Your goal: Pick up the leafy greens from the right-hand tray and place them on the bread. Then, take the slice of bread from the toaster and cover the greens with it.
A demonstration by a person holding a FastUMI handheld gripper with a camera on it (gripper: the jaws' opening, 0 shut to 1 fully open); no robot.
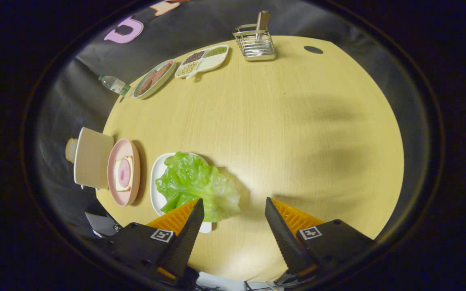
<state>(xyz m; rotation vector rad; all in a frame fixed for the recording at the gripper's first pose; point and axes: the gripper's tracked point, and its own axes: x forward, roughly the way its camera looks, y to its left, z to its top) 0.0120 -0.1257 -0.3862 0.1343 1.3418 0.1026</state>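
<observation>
The hand-held gripper [234, 208] is held wide open above the worktop [297, 133], with nothing between its fingers. The leafy greens [194, 184] lie on a white tray [157, 190] just ahead of the left finger, whose tip overlaps the leaf's near edge in the view; whether it is touched cannot be told. Beside the tray, a pink plate [124, 171] carries the bread [123, 173] (something pinkish appears to be laid on it, though the distortion is strong there). Next to it stands what is judged to be the toaster [92, 157], with a slice [70, 149] seen at its far side.

As the gap is centred on bare wood beside the leaf, a closure here would probably catch only the leaf's fringe or nothing at all. The limp leaf might tear or slip, and the light tray could be dragged or tipped if its rim were pinched too.

The worktop is pale wood grain. At its far edge a wire rack [255, 42], a divided dish [202, 60], an oval dish [154, 79] and a bottle [113, 85] are set.
</observation>
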